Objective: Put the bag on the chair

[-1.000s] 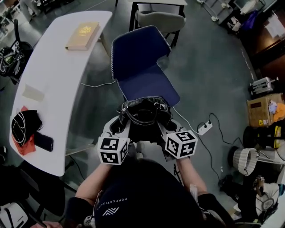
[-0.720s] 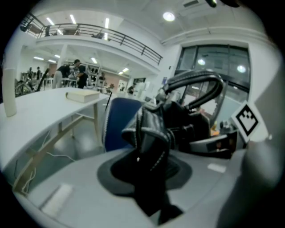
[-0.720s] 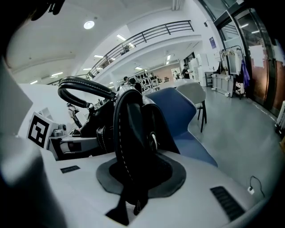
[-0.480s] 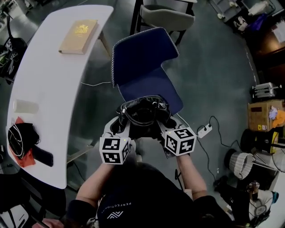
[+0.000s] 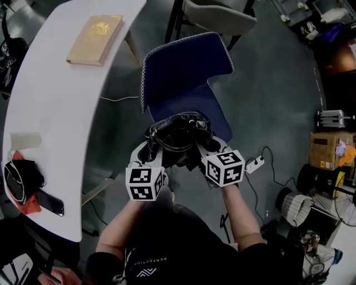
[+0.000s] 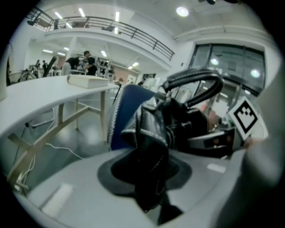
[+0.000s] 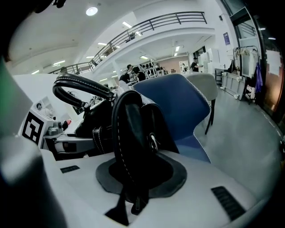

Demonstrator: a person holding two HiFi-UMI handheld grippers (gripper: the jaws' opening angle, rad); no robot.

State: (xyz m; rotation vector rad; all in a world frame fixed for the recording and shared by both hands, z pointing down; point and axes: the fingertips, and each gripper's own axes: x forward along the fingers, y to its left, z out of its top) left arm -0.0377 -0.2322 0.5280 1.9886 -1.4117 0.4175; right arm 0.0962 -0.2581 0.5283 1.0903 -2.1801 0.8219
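My left tool [image 6: 151, 178] is clamped narrowly on a fold of black leather at one end of the bag [image 6: 156, 133], and the material fills the gap between the jaws. My right tool [image 7: 133, 178] is closed the same way on the other end, with a stitched strap and a small metal ring sitting right in its grip. In the head view the left tool [image 5: 146, 156] and right tool [image 5: 203, 149] stand side by side, and the bag [image 5: 178, 136] hangs between them with its mouth up and its rolled handles [image 5: 192, 119] arching over the top. It sits over the front part of the blue chair [image 5: 183, 72] seat; I cannot tell whether its bottom is touching the cushion. The chair's back rises just beyond it. To the left runs a curved white table [image 5: 50, 111] with a tan book [image 5: 95, 40] near its far end and a dark phone [image 5: 49, 203] near its near end. A grey chair [image 5: 217, 16] stands behind the blue one, and a white power strip [image 5: 256, 163] lies on the floor to the right.
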